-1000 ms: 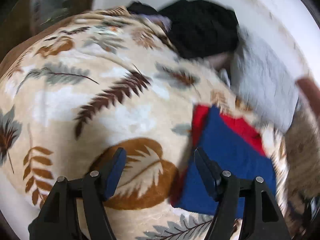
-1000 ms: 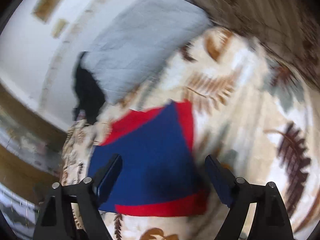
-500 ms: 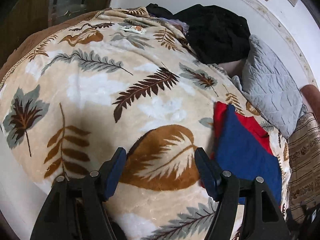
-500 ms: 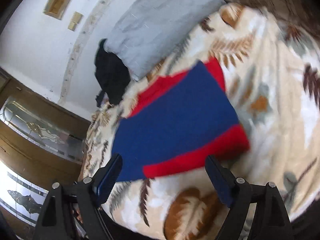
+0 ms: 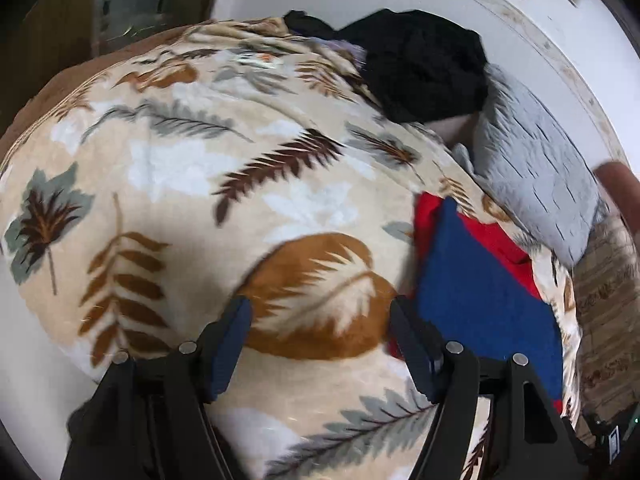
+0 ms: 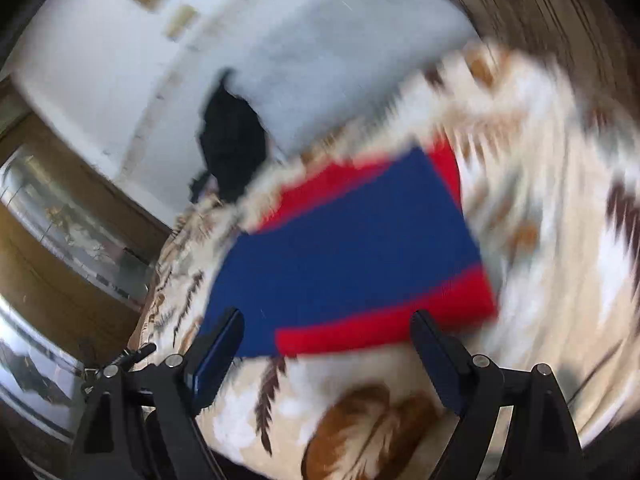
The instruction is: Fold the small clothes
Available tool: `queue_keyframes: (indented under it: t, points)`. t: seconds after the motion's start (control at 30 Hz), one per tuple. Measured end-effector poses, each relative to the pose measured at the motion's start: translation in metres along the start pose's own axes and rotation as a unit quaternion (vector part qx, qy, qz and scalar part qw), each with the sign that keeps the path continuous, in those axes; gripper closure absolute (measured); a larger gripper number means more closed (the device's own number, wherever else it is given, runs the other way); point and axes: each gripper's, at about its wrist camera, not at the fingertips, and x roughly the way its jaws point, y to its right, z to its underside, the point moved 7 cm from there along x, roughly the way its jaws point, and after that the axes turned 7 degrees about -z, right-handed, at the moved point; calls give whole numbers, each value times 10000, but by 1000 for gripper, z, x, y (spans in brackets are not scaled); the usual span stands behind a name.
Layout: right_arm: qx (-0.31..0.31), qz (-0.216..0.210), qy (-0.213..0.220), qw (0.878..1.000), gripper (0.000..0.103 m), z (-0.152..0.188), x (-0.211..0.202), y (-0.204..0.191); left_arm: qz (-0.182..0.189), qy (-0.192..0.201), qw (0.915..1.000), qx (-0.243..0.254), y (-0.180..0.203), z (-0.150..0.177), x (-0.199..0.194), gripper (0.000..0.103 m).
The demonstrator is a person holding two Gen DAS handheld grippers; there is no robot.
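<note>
A folded blue and red garment (image 5: 476, 292) lies flat on the leaf-patterned blanket (image 5: 192, 184), at the right of the left wrist view. My left gripper (image 5: 320, 316) is open and empty above the blanket, just left of the garment. In the blurred right wrist view the garment (image 6: 352, 248) lies just beyond my right gripper (image 6: 328, 328), which is open and empty.
A black pile of clothes (image 5: 424, 68) lies at the far end of the bed by the white wall. A grey quilted pillow (image 5: 536, 176) sits beside the garment. A brown patterned cover (image 5: 608, 304) is at the right. Wooden furniture with glass (image 6: 60, 220) stands past the bed's edge.
Both grippers stay open and empty. The left view has closed in slightly on the blanket. The right gripper has swung, so the garment sits more centred and closer; the view is motion-blurred.
</note>
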Motion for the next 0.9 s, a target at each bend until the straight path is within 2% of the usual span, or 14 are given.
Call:
queue_keyframes:
  t: [0.2,0.33,0.5,0.67,0.8,0.87,0.9]
  points:
    - [76,-176,-275,9994,16,16,22,-2,205,-69,9968,764,60,16,11,31]
    - [-106,-202,-361,9991,16,-8,40,-17,243,-160,9928,1162,96,21,23,31]
    - [-234,-136,-473,9985,16,-51,76,-25,258,-61,9878,1538,123,25,31,31]
    - [109,-161,-675,9975,16,-85,119,-5,334,-97,9838,1757,141,28,48,31]
    - [411,-282,-922,9945,15,-109,151,20,196,-181,9809,1925,148,30,65,31]
    - [489,134,-658,9965,16,-136,157,55,160,-210,9803,1957,148,31,69,31]
    - [757,107,-557,9955,18,-147,157,72,155,-212,9802,1964,148,31,69,31]
